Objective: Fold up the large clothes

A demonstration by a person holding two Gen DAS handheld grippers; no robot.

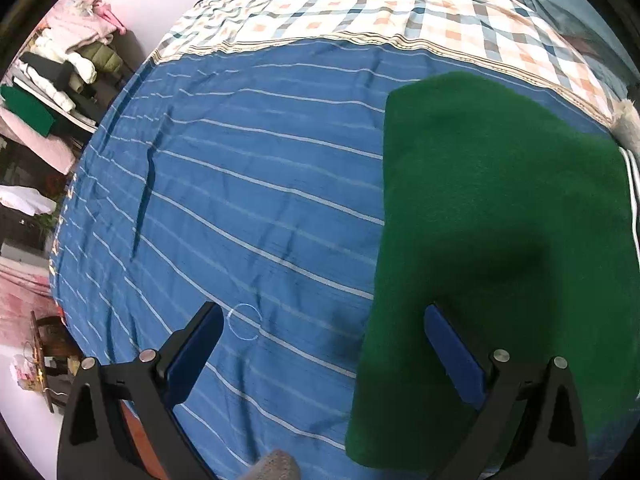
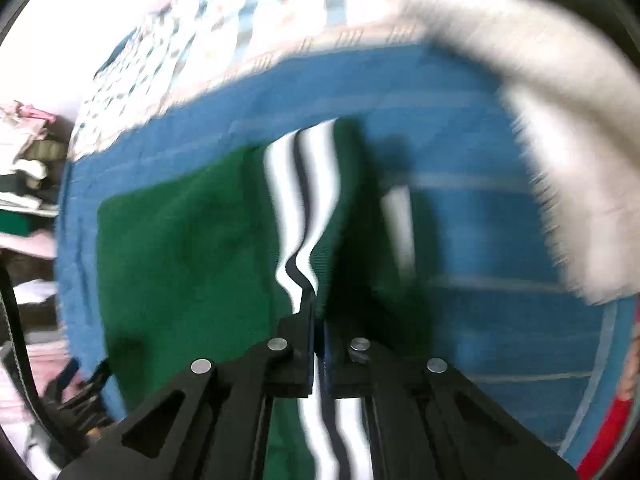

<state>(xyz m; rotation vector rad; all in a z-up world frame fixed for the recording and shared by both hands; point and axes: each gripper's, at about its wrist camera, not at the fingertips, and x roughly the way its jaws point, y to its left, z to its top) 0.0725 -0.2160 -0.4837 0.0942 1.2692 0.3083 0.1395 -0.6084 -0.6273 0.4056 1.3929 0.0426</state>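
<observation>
A: Presently, item one: green garment (image 1: 500,208), large, lying partly folded on the blue striped bedsheet (image 1: 240,184). Its striped trim (image 2: 304,200), white and dark bands, runs up from the right gripper (image 2: 318,320), whose jaws are pinched together on that trim. Cloth is lifted there and hangs off the pads.

B: And item two, the left gripper (image 1: 324,340)?

A: Jaws spread wide, nothing between them. One finger sits over the green cloth's edge, the other over bare sheet. Not gripping.

B: Risks to enter?

A: Three, as judgement. The hold is on a thin band of trim only, so the heavy knit could slide out if the pull is quick. With one side unheld, the garment may drag across the sheet and skew instead of folding square. The white fuzzy cloth (image 2: 560,160) lies near on the right side of the bed; a carried edge could catch it or land on it.

B: Containers?

A: None on the bed. No basket, box or bin visible. Nearest thing is a rack or shelf (image 1: 60,76) beside the bed, piled with padded jackets and pink clothing; whether it is shelving or a rail I cannot tell. Checked quilt (image 1: 400,8) lies at the far end.
</observation>
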